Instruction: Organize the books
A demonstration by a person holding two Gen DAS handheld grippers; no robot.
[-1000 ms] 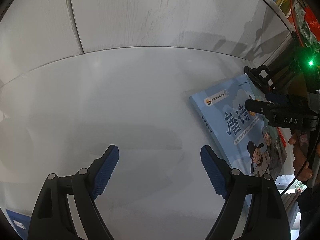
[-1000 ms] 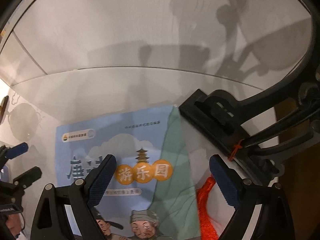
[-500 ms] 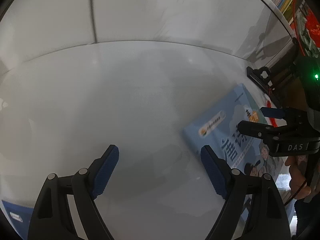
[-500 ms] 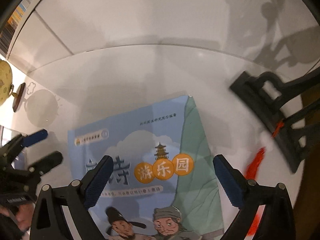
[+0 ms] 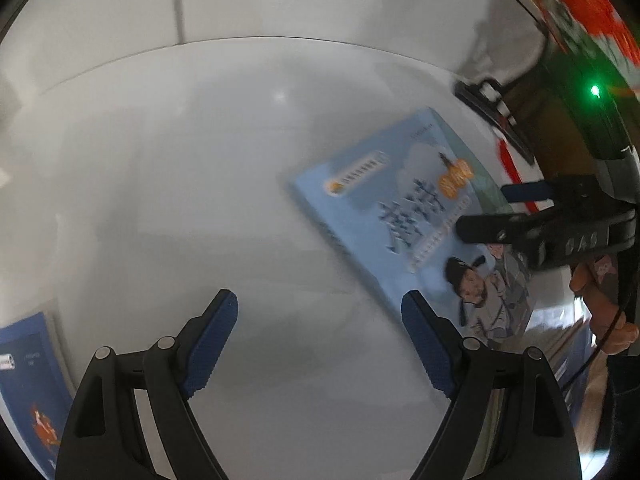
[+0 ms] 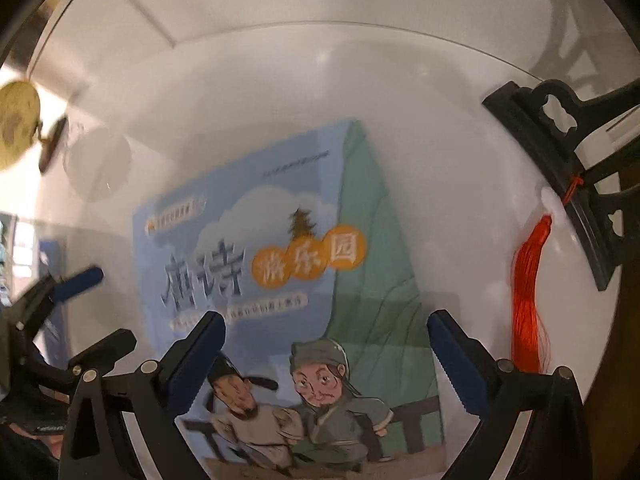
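A light blue picture book [image 6: 280, 240] with two cartoon figures lies flat on the white shelf board [image 6: 460, 160]. My right gripper [image 6: 324, 328] hovers over its lower half, pointing down. Its jaws are wide open, with the cover showing between the pads and neither pad pressing on it. In the left wrist view the same book [image 5: 400, 216] lies to the right, with the right gripper [image 5: 492, 210] over it. My left gripper [image 5: 318, 320] is open over bare board, its right pad just beside the book's lower left edge. A dark blue book [image 5: 28, 380] lies at the lower left.
A black carved stand [image 6: 560, 152] with a red tassel [image 6: 528, 300] stands right of the book. A golden disc ornament [image 6: 16, 128] sits at the far left. A hand [image 5: 600, 308] grips the right tool. A white back wall [image 5: 320, 0] rises behind the board.
My left gripper has slid towards the light blue book, which is now nearer its right pad. The right jaws have spread wider and moved further over the book, away from the stand.
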